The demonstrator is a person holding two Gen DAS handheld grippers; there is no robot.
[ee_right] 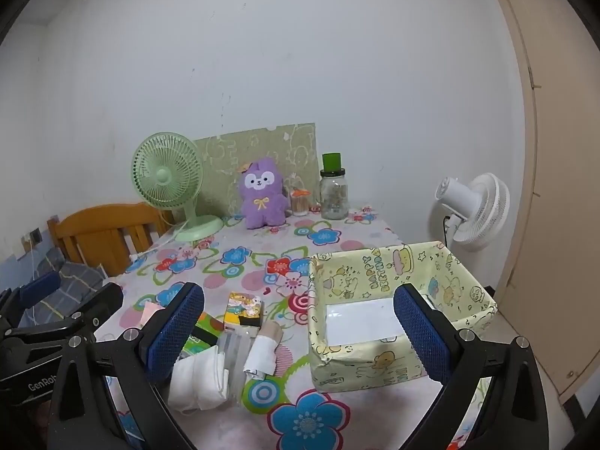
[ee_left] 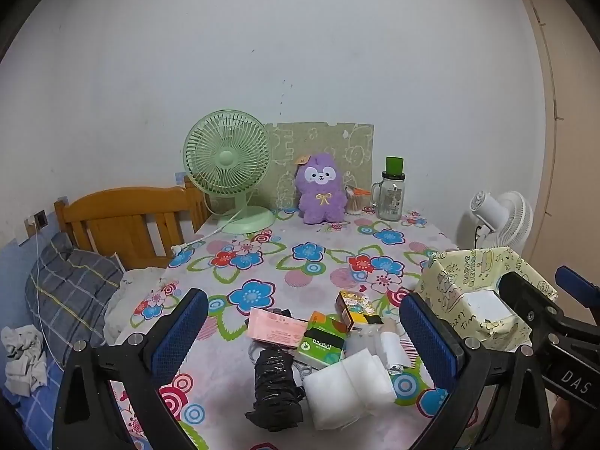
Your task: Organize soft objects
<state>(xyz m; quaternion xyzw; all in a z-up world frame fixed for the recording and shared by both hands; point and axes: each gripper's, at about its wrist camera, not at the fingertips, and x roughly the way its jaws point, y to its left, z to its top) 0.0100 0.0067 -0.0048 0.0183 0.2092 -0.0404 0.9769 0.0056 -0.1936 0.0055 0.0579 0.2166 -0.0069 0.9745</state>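
1. Two hand-held grippers hang above a table covered with a floral tablecloth (ee_left: 300,262), both angled slightly downward.
2. Left gripper (ee_left: 305,332): jaws spread fully, nothing between the blue pads; it hovers over a cluster of small soft items at the near table edge.
3. Right gripper (ee_right: 298,332): jaws spread fully, nothing held; its right finger is in front of the yellow cartoon-print box (ee_right: 397,360).
4. Cluster contents, left wrist view: a black rolled bundle (ee_left: 275,386), a folded white cloth (ee_left: 347,390) touching the bundle's right side, a pink packet (ee_left: 277,328), a green tissue pack (ee_left: 322,341) and a small yellow printed pack (ee_left: 354,305).
5. A small white wrapped roll (ee_right: 262,352) lies between the cluster and the box.
6. The box stands open-topped at the right side of the table, apart from the cluster, with a white sheet (ee_right: 362,318) on its floor.
7. Rear of table: a green desk fan (ee_left: 228,165), a purple plush toy (ee_left: 320,193) upright against a green board, and a glass jar (ee_left: 392,197).
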